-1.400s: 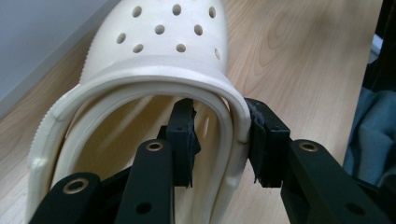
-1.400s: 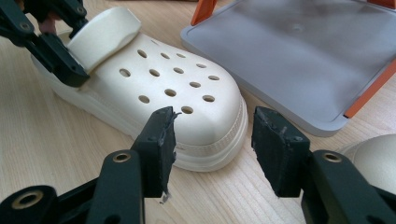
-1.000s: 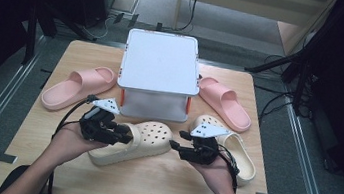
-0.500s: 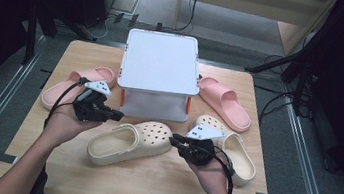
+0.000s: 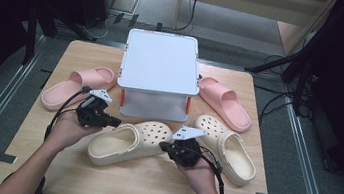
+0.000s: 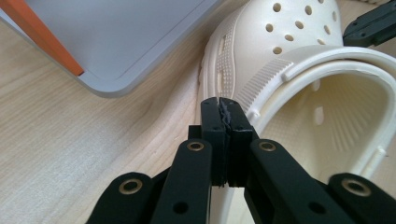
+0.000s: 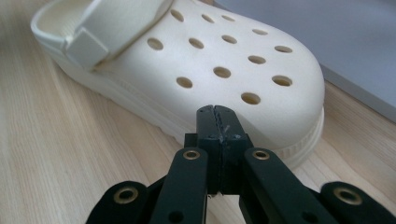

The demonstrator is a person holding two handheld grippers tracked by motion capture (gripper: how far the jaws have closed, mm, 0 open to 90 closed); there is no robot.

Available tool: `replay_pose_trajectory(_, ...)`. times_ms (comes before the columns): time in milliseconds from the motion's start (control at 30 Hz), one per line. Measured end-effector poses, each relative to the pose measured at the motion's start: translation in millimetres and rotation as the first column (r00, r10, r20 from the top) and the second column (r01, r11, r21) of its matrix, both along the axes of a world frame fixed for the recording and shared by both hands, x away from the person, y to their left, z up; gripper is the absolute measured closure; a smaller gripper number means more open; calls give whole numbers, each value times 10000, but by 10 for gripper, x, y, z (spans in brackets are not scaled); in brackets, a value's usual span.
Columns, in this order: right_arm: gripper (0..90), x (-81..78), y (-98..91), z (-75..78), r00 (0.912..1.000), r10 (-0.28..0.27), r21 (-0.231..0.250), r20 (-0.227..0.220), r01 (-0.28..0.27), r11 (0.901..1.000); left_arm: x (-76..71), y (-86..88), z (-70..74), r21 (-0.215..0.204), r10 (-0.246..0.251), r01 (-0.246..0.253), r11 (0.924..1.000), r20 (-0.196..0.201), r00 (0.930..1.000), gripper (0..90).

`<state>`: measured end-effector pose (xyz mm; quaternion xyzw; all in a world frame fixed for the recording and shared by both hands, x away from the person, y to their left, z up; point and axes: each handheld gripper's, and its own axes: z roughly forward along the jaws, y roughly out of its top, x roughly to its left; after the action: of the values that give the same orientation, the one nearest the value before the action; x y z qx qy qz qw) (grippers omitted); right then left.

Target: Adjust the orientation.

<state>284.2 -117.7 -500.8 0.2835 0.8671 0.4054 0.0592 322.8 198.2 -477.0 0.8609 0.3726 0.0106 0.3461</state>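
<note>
Cream clog (image 5: pixel 129 144) lying on its sole near the front of the wooden table (image 5: pixel 50 161), just before the white lidded box (image 5: pixel 158 75) — flanked by both claws. Left gripper (image 5: pixel 115 120) at the heel rim, jaws pressed together on nothing. Right gripper (image 5: pixel 163 146) at the perforated toe, jaws likewise just closed, empty — tips beside the sole edge.

Wooden table (image 5: pixel 29 128): grey lidded box (image 5: pixel 159 70) at back centre, pink slide (image 5: pixel 78 86) each side, two cream clogs (image 5: pixel 129 141) in front.
</note>
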Motion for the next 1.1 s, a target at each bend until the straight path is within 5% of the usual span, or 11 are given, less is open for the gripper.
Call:
replay_pose_trajectory(633,900,130,30,-9,9991,-425,180,-24,425,9989,-210,-72,-93,109,-297,300,9995,-248,9993,894)
replay_pose_trajectory(1100,900,320,223,9,9979,-628,273,137,624,9977,-344,-156,-82,-328,-130,126,9994,-117,9998,893)
